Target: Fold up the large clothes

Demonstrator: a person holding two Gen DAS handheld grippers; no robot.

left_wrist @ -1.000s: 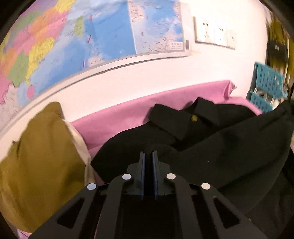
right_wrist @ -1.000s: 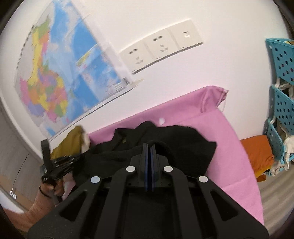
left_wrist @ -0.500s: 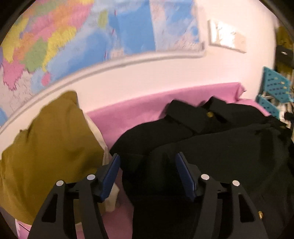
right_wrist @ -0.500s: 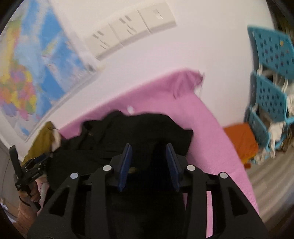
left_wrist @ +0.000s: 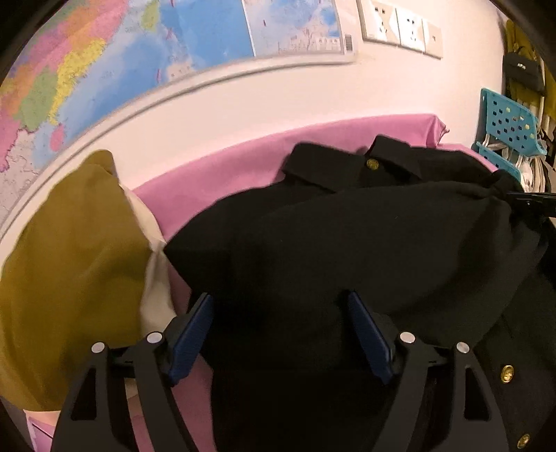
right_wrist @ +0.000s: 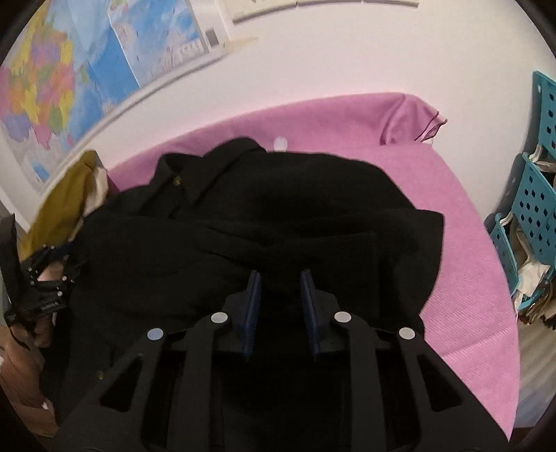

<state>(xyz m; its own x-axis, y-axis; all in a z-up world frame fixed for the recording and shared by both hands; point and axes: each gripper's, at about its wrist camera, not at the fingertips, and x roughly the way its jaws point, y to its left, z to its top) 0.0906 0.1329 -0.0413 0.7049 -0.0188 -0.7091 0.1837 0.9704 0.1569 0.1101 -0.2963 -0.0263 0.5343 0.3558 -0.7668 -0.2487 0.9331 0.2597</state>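
A black coat with gold buttons lies folded over on the pink cloth, collar toward the wall. My left gripper is open, its blue pads wide apart just above the coat's left folded edge. My right gripper is open with a narrower gap, low over the coat near its right part. The left gripper also shows at the far left of the right wrist view, held by a hand.
An olive and cream garment pile lies left of the coat. Teal perforated bins with clutter stand to the right. A wall map and sockets are behind. The pink cloth's front right edge drops off.
Both grippers were shut on the coat a second ago and have opened, letting the fabric drop onto the folded coat. The left jaws have widened further.
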